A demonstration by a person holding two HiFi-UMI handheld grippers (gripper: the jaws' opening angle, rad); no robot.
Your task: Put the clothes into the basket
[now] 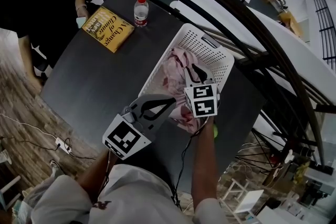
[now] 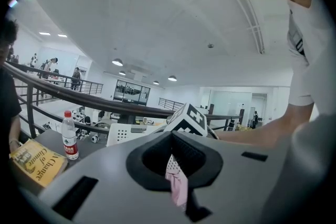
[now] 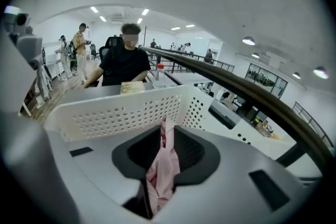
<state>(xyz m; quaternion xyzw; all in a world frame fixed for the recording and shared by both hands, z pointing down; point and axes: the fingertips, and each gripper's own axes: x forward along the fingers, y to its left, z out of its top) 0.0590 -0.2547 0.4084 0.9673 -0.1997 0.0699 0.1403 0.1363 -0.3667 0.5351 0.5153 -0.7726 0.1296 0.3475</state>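
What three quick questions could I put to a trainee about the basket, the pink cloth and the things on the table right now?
1. True or false: the bottle stands inside the basket.
2. What is the right hand-held gripper clamped on? A) a sock B) the pink cloth C) nothing
3. Name the thing lying beside the bottle on the table.

Key:
1. False, it stands on the table, apart from the basket.
2. B
3. The yellow book.
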